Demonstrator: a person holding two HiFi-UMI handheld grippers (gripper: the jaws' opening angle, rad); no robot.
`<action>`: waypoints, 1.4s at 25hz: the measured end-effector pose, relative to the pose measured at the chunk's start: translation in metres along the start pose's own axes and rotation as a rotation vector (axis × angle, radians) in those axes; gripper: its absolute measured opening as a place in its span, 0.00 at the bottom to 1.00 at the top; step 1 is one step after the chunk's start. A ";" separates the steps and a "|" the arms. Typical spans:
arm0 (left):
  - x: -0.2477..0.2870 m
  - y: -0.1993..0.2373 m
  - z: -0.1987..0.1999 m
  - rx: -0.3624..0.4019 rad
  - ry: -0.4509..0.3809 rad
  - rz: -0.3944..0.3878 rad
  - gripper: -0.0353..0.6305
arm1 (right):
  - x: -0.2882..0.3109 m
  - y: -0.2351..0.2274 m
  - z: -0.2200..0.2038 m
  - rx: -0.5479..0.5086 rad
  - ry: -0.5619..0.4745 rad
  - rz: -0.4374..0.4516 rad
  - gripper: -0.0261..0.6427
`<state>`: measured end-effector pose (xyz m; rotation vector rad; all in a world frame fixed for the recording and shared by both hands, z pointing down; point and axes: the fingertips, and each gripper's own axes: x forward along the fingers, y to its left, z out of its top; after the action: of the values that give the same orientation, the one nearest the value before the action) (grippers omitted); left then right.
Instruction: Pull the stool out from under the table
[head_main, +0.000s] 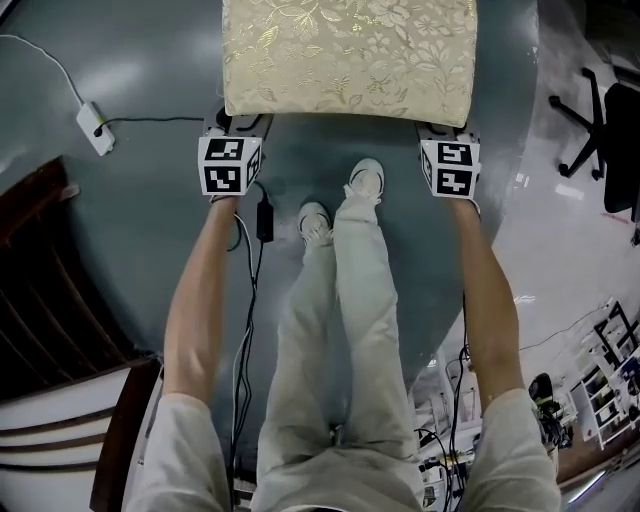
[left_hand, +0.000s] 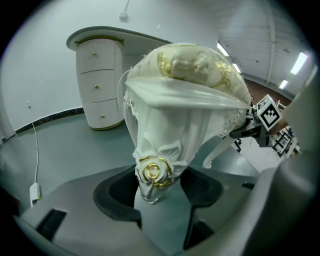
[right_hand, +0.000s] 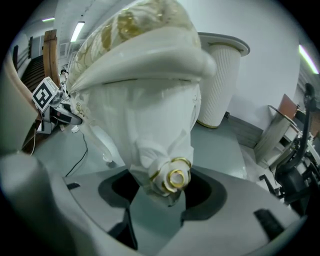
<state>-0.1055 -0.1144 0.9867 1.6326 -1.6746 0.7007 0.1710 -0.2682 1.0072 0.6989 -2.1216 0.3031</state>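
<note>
The stool has a cream and gold floral cushion (head_main: 348, 55) and white carved legs. It stands on the grey floor just ahead of the person's feet. My left gripper (head_main: 238, 125) is at its near left corner, tips hidden under the seat edge. In the left gripper view the jaws (left_hand: 159, 187) are shut on the left leg (left_hand: 160, 150), at its gold rose carving. My right gripper (head_main: 446, 130) is at the near right corner. In the right gripper view it (right_hand: 165, 192) is shut on the right leg (right_hand: 160, 145), gripping around the gold rose.
A white dressing table with drawers (left_hand: 97, 82) stands well behind the stool. A white plug box (head_main: 95, 128), a black adapter (head_main: 264, 218) and cables lie on the floor at left. Dark wooden stairs (head_main: 40, 290) lie left, an office chair base (head_main: 590, 120) right.
</note>
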 end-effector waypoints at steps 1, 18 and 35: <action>0.000 0.000 0.000 0.001 0.005 0.000 0.44 | 0.000 0.001 -0.001 0.003 0.005 0.001 0.42; 0.000 0.002 -0.002 -0.029 0.006 -0.014 0.44 | -0.001 0.010 -0.004 0.039 -0.009 0.034 0.47; -0.089 -0.023 0.013 -0.041 -0.017 -0.006 0.38 | -0.094 0.025 -0.003 0.062 -0.023 0.044 0.34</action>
<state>-0.0860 -0.0707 0.9076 1.6187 -1.6843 0.6465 0.2029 -0.2117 0.9347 0.6957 -2.1597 0.3879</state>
